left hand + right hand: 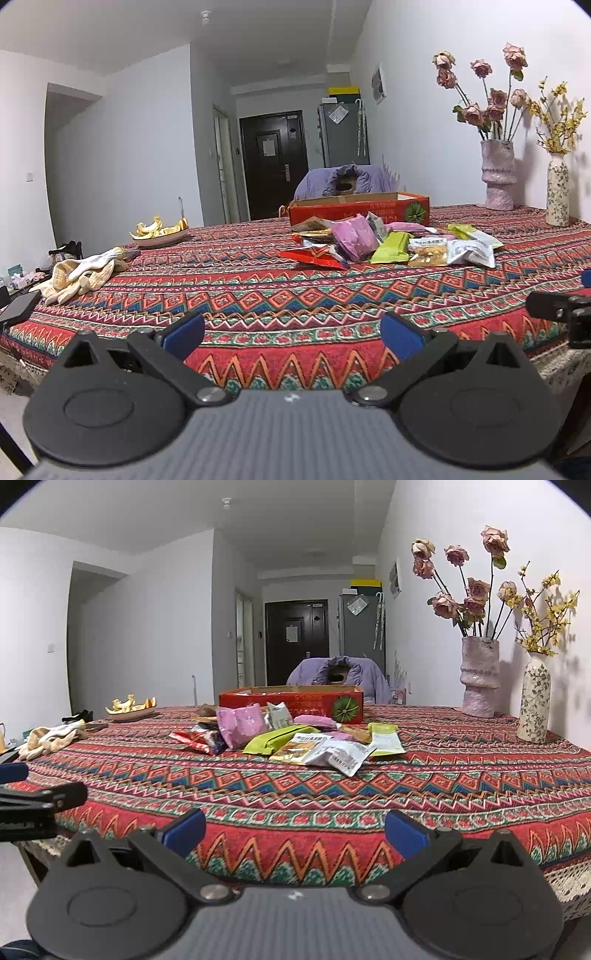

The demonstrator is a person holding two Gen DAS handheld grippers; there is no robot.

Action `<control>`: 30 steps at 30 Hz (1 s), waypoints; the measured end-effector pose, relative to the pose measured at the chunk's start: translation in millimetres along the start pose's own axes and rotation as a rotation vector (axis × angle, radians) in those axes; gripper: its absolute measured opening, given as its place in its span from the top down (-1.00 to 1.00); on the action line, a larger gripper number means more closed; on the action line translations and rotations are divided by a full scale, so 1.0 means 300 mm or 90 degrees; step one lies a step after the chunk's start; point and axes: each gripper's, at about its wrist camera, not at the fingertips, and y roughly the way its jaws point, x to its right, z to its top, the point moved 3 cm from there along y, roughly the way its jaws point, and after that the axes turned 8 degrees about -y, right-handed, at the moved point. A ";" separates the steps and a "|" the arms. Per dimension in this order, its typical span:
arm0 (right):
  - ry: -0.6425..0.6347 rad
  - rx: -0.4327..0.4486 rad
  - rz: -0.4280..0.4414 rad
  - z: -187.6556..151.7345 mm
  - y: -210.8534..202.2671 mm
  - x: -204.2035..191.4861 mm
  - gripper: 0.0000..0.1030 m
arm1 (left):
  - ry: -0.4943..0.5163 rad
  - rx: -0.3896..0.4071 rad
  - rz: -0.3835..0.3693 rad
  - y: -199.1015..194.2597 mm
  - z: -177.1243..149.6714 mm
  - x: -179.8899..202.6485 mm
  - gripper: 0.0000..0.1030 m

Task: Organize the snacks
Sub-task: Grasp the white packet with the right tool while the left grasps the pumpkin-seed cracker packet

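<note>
A heap of snack packets (391, 242) (291, 734) lies on the patterned tablecloth, with pink, green, red and white wrappers among them. Behind the heap stands a low red cardboard box (360, 211) (291, 701), its top open. My left gripper (291, 332) hovers over the table's near edge, open and empty, well short of the heap. My right gripper (295, 829) is at the same near edge, also open with nothing between its blue pads. Each gripper shows at the side of the other's view.
Two vases of flowers (498, 173) (533, 701) stand at the back right by the wall. A plate of peels (160, 236) and pale work gloves (81, 275) lie at the left. A chair draped with a purple jacket (338, 674) sits behind the table (332, 797).
</note>
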 end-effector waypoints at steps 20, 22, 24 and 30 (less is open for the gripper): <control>0.003 -0.047 -0.017 0.084 0.159 0.208 -1.00 | -0.023 -0.084 0.000 0.225 0.059 -0.061 -1.00; 0.016 -0.058 -0.011 0.097 0.195 0.232 -1.00 | -0.014 -0.088 -0.003 0.260 0.077 -0.048 -1.00; 0.019 -0.069 -0.009 0.115 0.233 0.253 -1.00 | -0.016 -0.097 -0.013 0.300 0.099 -0.036 -1.00; 0.018 -0.105 0.045 0.171 0.368 0.295 -1.00 | -0.052 -0.100 -0.061 0.430 0.170 -0.009 -1.00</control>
